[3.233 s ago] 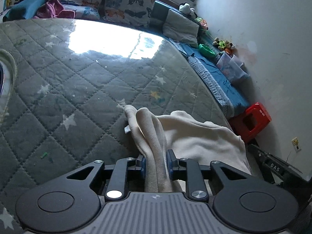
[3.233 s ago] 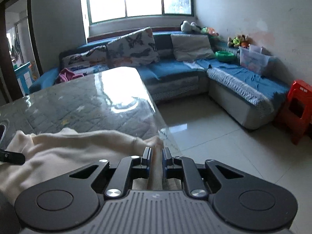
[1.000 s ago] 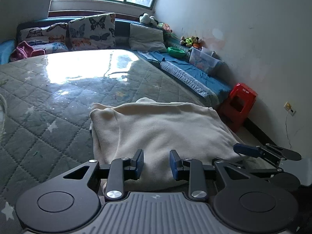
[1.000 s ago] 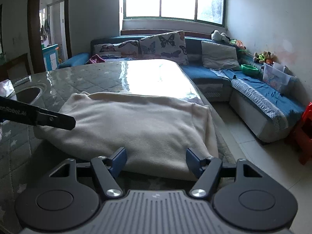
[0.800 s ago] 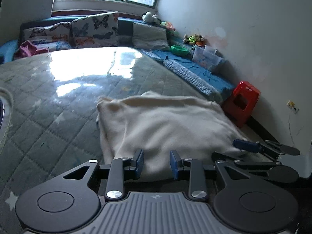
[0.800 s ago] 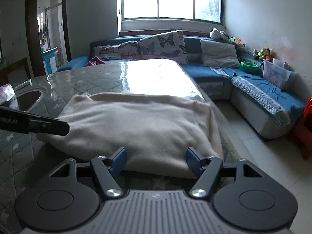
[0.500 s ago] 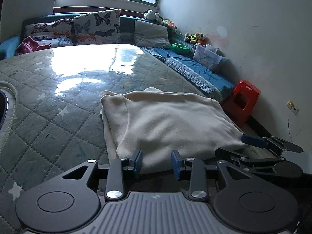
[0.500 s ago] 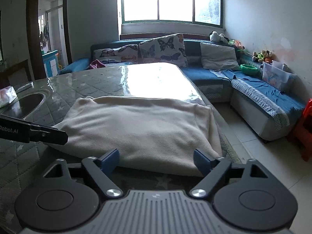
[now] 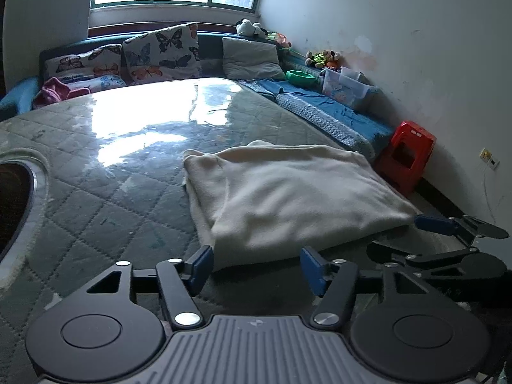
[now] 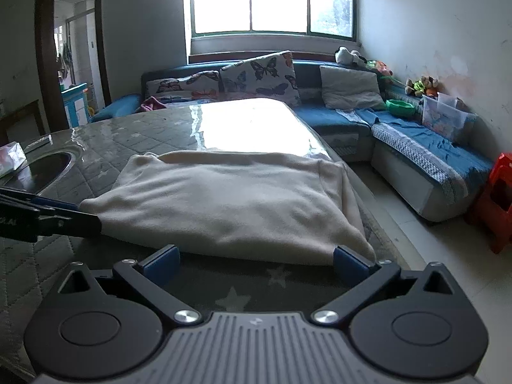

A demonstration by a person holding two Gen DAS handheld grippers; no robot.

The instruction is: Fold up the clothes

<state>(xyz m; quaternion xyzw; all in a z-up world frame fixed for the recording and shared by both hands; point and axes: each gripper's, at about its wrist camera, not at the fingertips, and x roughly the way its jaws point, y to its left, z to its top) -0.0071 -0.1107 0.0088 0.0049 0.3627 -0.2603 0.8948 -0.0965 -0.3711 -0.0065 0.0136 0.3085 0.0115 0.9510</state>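
Cream fleece garment (image 9: 288, 198) lies folded flat on the quilted table cover (image 9: 96, 192), at the table's near right corner; its right side droops over the table's right edge (image 10: 348, 198), w/ the sofa (image 10: 416, 147) well beyond. Looks like a soft sweatshirt or blanket-type piece, can't tell which. Judging by the thick rounded folds it's light, limp, plush, not slippery on the quilting but prob. slides against itself, so stacked layers may shift if only the top one is pinched.

Table cover is grey-green w/ stars, glossy under the window glare. A round dark recess (image 9: 12, 204) sits at the table's left edge, well apart from the cloth.

Left gripper (image 9: 254, 267) sits at the near edge of the cloth, by its near left corner; jaws are opening, part-wide, the cloth's edge just ahead of them, nothing pinched. Right gripper (image 10: 254, 262) at the near right corner; jaws opening, about as wide as they go, hem just ahead of the pads, not touching as far as I can see.

Best hold, I'd say: pinch all layers at the two near corners, or at the thick folded left edge (image 9: 204, 211), deep enough to catch the bottom layer. Risk: the overhanging side drags the pile off the table's right edge.
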